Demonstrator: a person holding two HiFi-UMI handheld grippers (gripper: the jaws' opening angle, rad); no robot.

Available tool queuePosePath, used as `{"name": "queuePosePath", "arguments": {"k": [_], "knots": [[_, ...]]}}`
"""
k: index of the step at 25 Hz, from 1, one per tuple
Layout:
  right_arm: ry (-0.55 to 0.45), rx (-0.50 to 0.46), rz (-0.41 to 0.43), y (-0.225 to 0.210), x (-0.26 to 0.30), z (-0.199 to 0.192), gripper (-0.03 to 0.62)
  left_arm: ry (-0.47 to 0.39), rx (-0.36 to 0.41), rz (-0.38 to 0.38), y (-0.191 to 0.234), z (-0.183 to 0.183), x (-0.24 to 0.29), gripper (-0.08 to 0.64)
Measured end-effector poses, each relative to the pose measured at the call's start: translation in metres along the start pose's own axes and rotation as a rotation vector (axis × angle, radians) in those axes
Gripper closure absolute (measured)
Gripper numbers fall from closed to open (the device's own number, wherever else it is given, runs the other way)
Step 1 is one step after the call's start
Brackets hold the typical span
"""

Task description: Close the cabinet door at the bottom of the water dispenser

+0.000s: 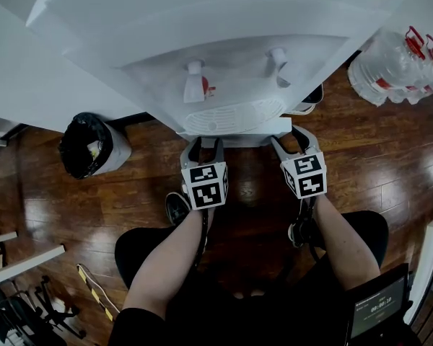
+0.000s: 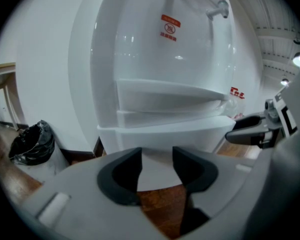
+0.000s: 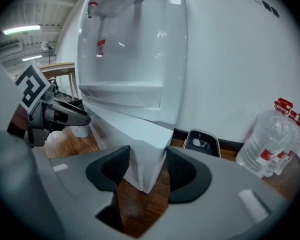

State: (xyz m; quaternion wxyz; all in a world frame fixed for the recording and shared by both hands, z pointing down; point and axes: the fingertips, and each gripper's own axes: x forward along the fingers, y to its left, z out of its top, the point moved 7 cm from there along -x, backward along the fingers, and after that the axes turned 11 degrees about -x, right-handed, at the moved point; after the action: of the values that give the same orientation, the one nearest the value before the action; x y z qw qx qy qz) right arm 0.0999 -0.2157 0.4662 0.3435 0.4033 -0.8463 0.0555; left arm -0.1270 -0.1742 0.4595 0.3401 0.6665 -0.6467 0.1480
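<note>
Ahead of right tool (image 3: 147, 160), cabinet door (image 3: 135, 134), perhaps touching

From the head view the water dispenser (image 1: 224, 42) runs off the top edge and its overhang hides the whole lower cabinet, plus the tips of the left hand-held gripper (image 1: 204, 150) and right hand-held gripper (image 1: 294, 143). In the right gripper view a white panel (image 3: 142, 154) lines up with the jaws, honestly can't tell if it's the door or a cabinet corner. Water bottles (image 1: 397, 63) get chopped by the right edge, and the red label (image 2: 170, 28) is too tiny to read.
</note>
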Motion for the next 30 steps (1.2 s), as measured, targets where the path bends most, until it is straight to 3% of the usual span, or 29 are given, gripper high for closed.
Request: {"name": "queuePosePath", "arguments": {"k": [14, 30], "knots": [[-0.011, -0.020, 0.002, -0.012, 0.010, 0.010, 0.360, 0.029, -0.056, 0.021, -0.004, 0.007, 0.001, 0.351], [-0.026, -0.038, 0.003, -0.017, 0.016, 0.014, 0.362, 0.037, -0.041, 0.032, -0.006, 0.007, 0.002, 0.351]]}}
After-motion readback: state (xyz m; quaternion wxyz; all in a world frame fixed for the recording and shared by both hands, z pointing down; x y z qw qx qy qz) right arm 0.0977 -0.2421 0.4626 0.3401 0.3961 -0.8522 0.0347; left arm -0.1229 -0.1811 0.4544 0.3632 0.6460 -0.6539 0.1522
